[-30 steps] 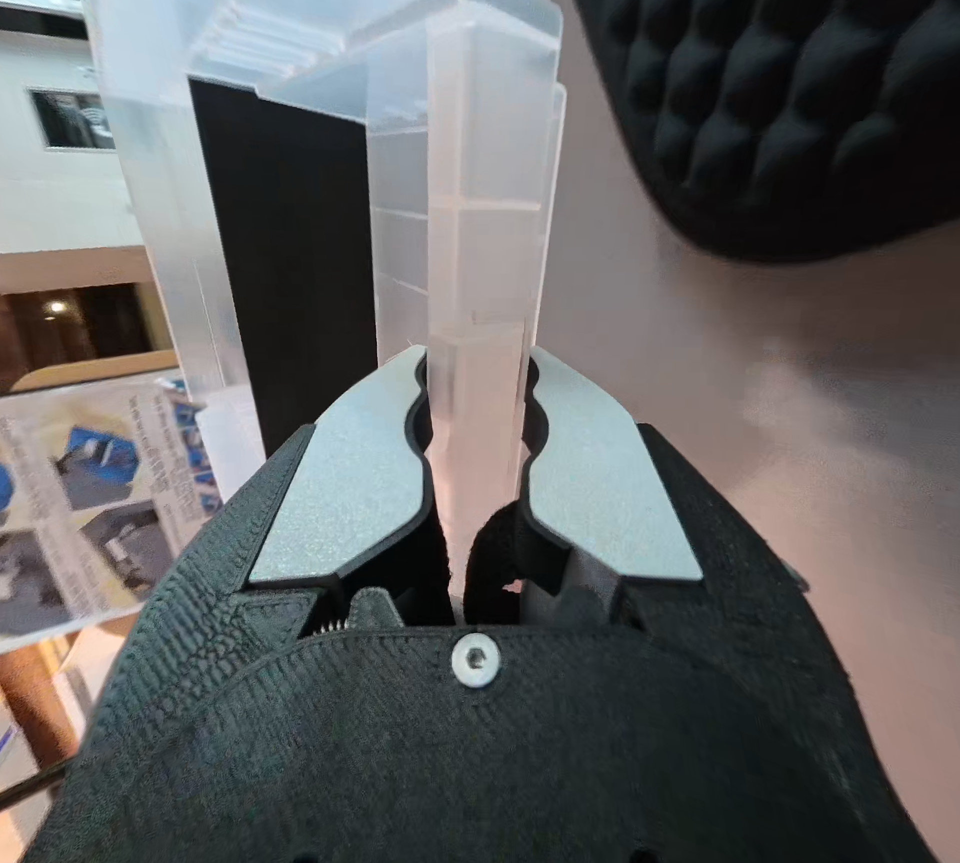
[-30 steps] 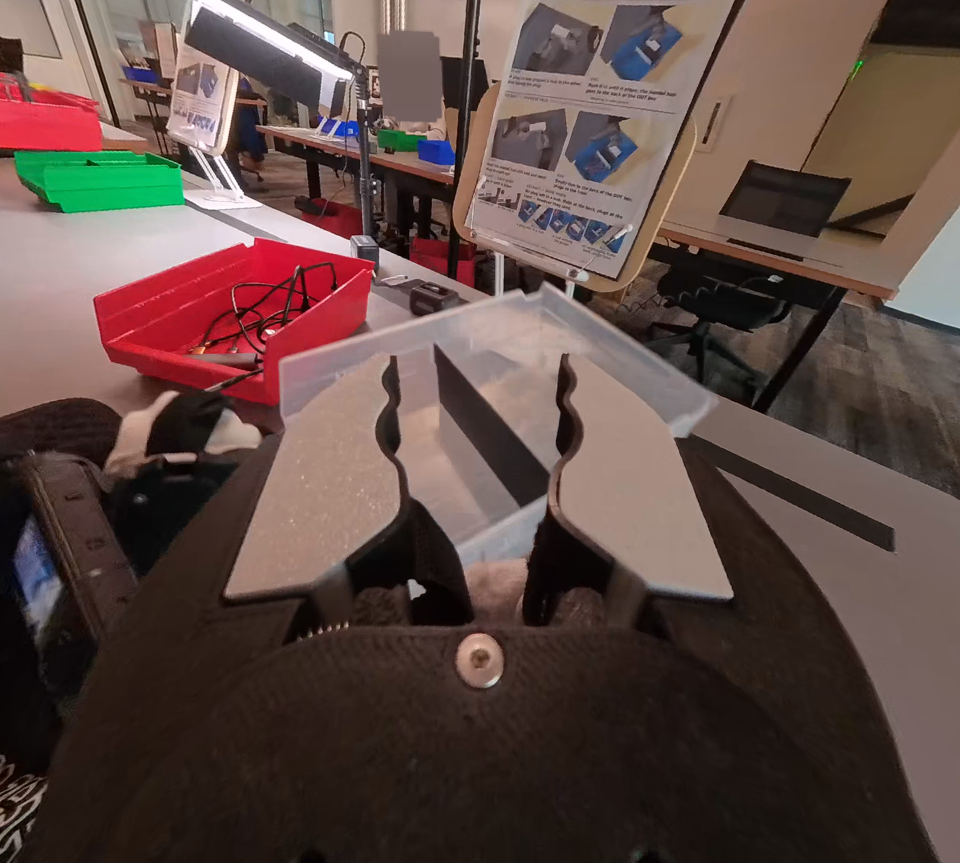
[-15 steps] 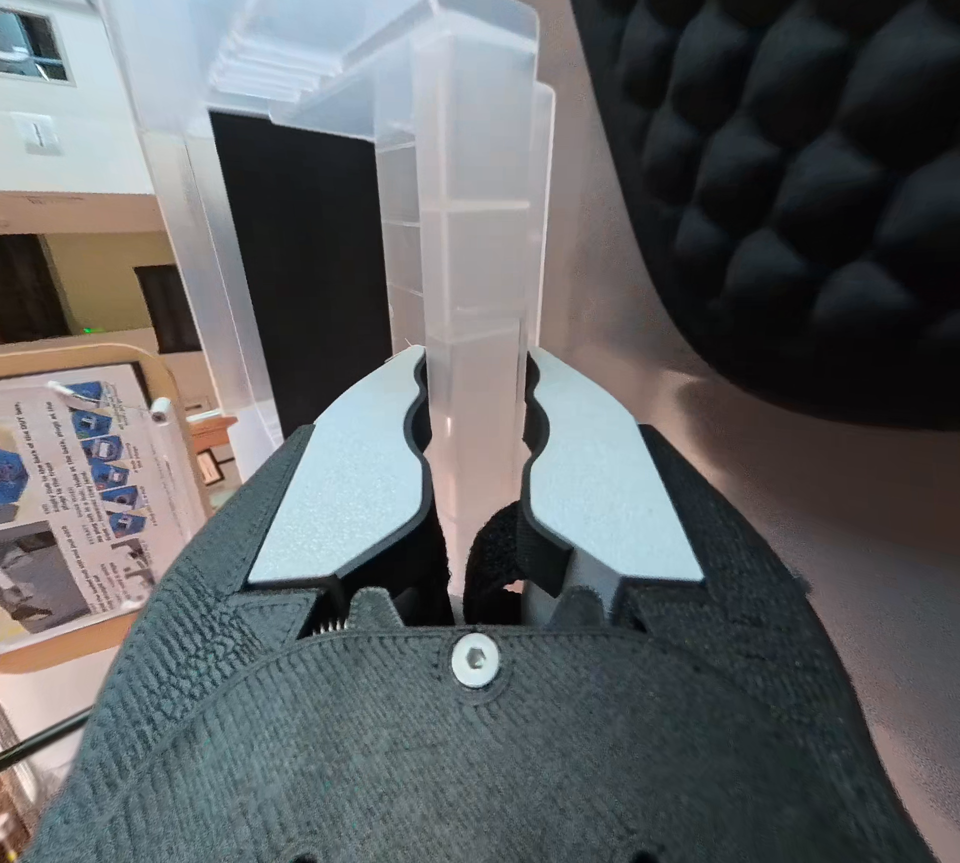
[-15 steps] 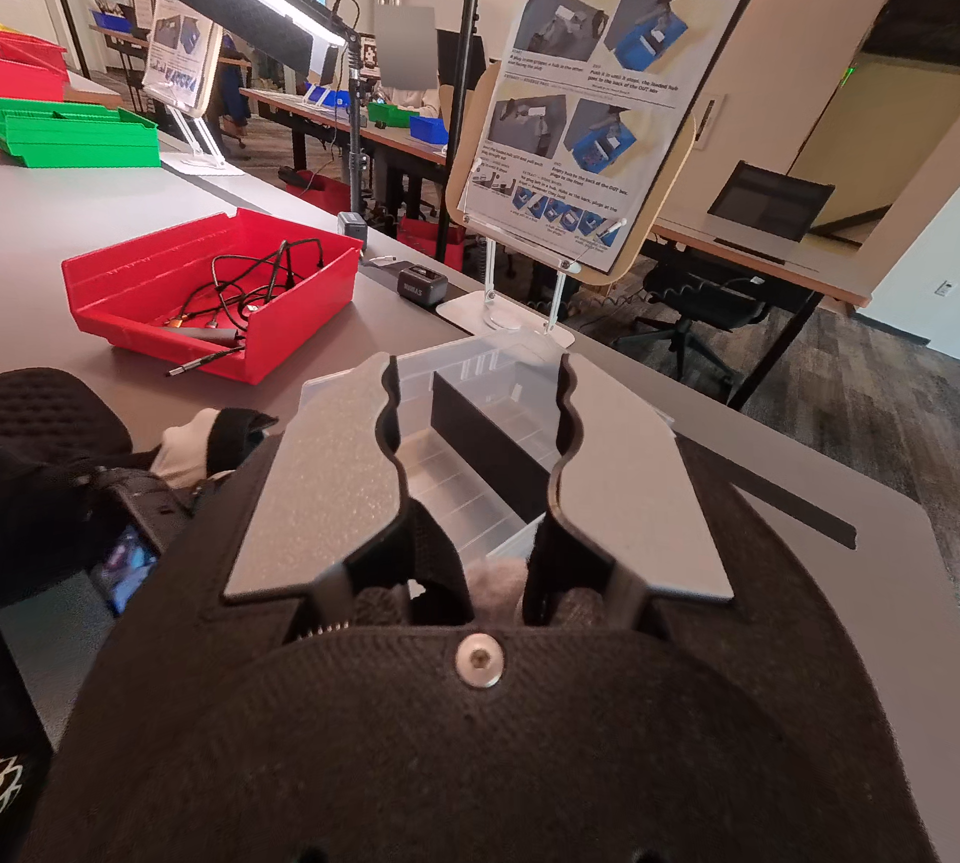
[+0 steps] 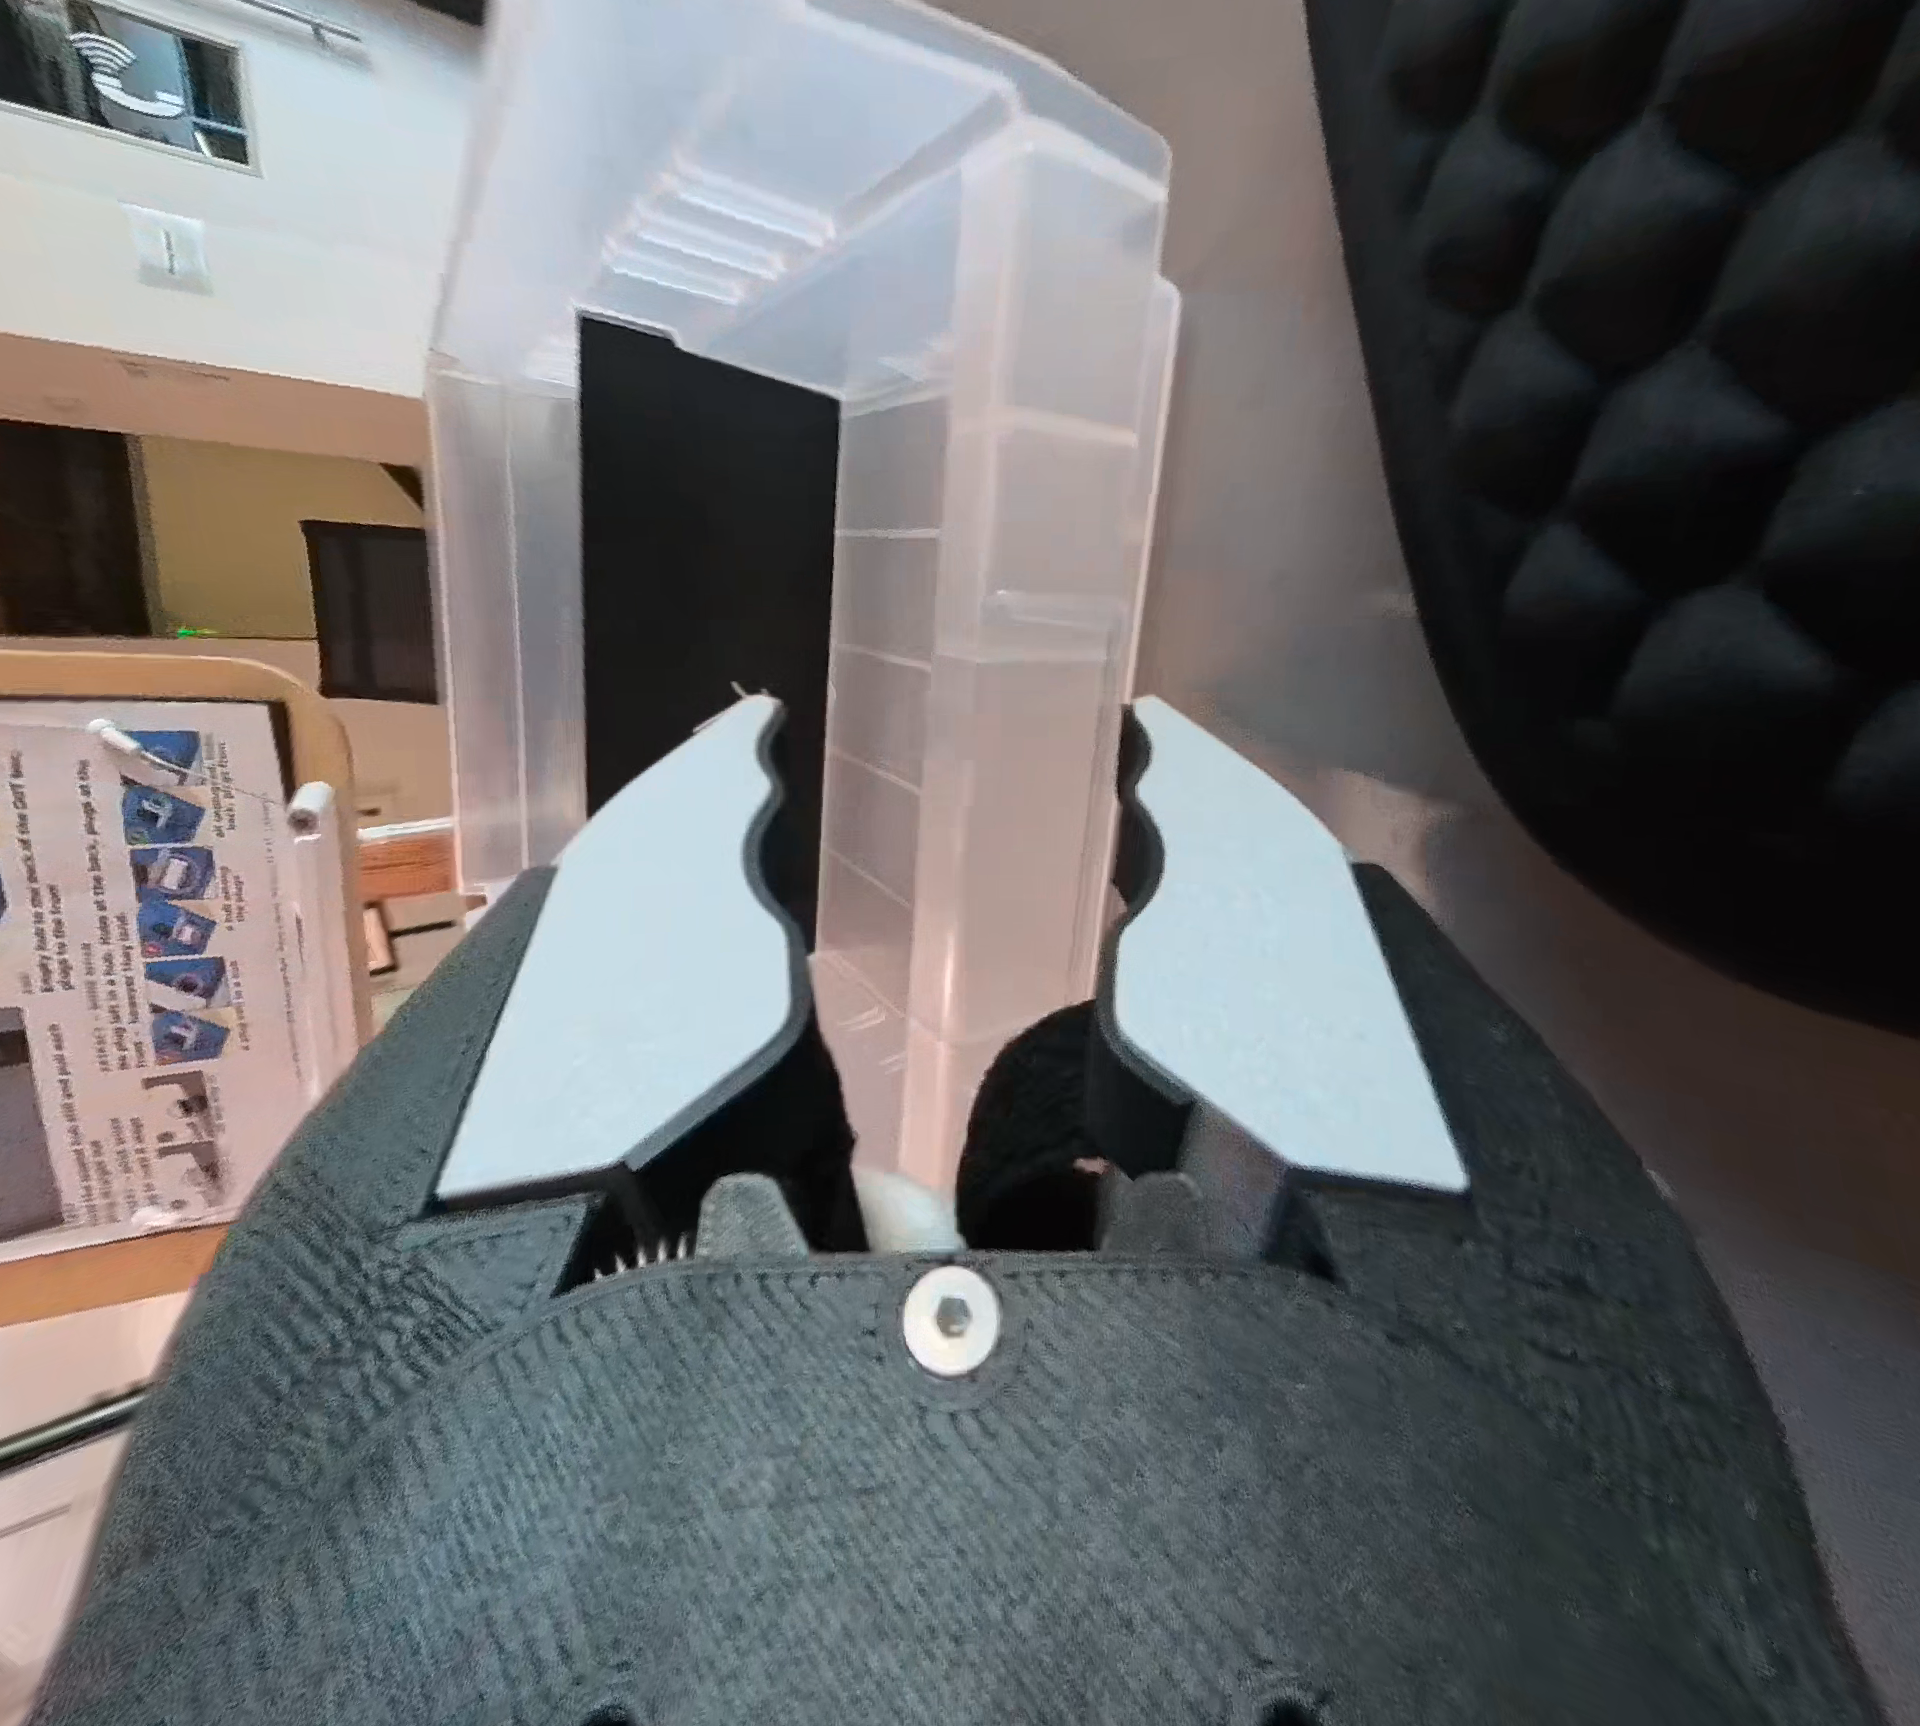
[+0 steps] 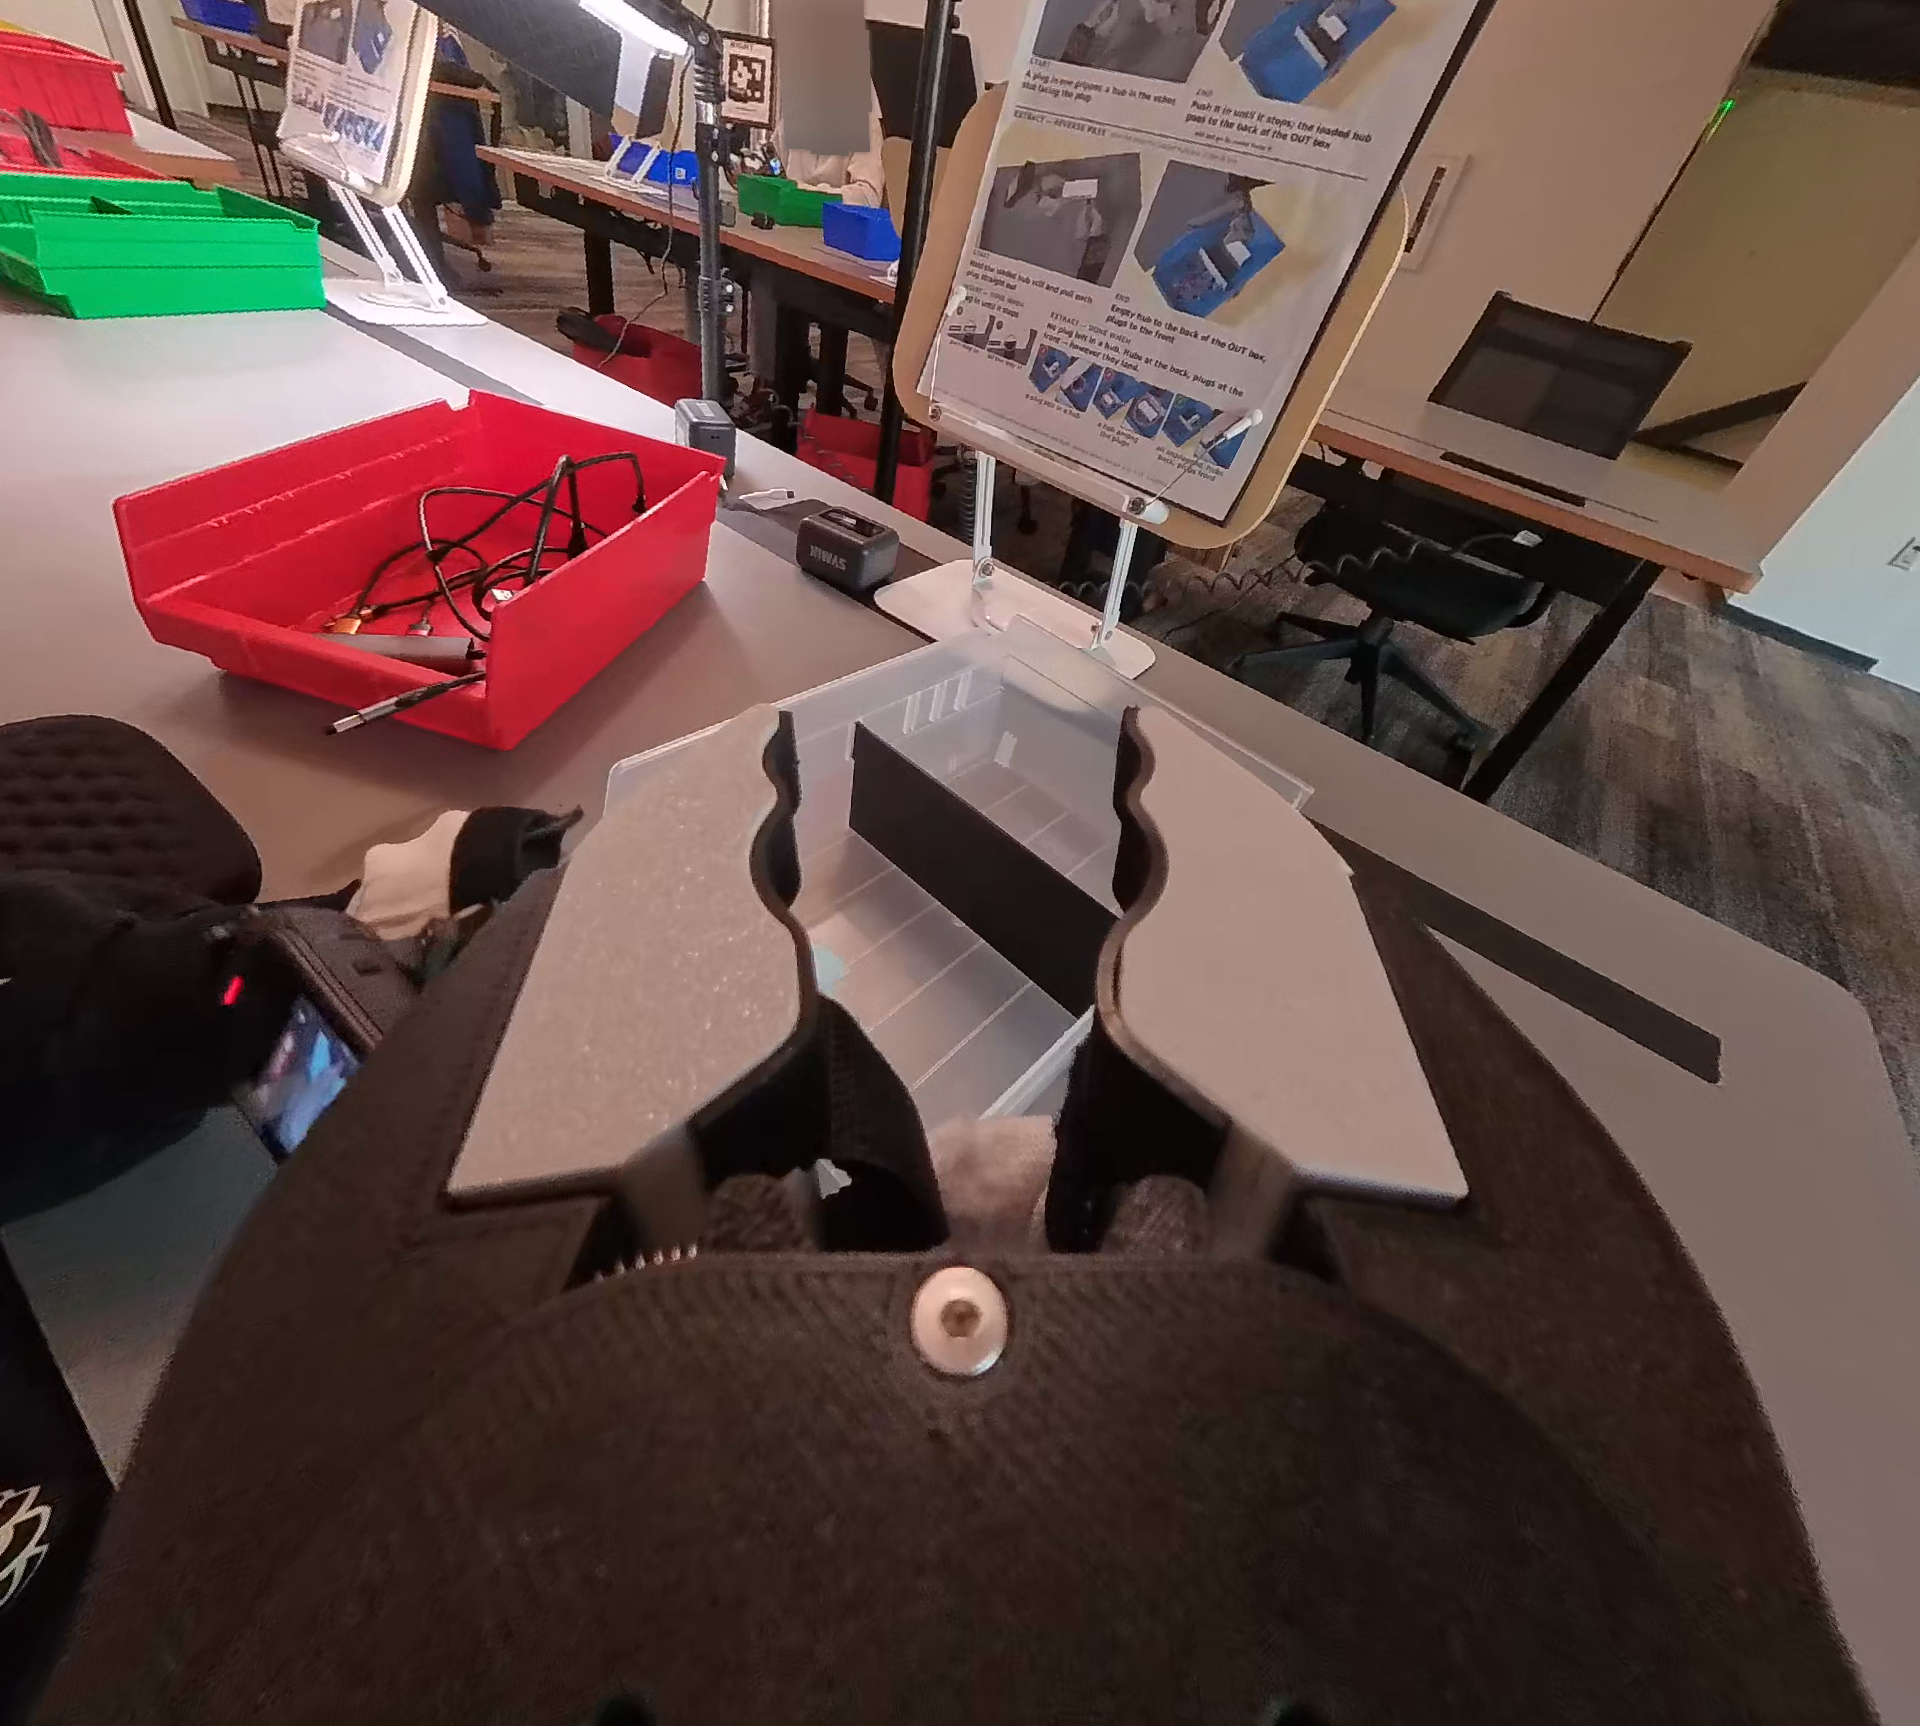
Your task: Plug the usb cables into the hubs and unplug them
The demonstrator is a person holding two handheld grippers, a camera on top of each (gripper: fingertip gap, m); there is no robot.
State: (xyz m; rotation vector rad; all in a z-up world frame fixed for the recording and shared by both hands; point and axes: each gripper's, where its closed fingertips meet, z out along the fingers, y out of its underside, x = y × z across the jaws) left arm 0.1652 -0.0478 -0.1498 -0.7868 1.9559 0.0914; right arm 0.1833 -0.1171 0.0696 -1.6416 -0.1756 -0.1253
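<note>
Left tongs (image 5: 951, 720) now spread off clear bin (image 5: 1039, 533) wall, right tongs (image 6: 951, 726) open, bin on table (image 6: 1558, 1105)

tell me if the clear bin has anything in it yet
Empty apart from its black divider. In the right wrist view the clear plastic bin shows only a bare ribbed floor, no hubs or cables.

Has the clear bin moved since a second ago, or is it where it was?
Yes. In the right wrist view the clear bin now lies flat on the table, lower against the instruction stand than before, and the left claw has opened off its wall.
</note>
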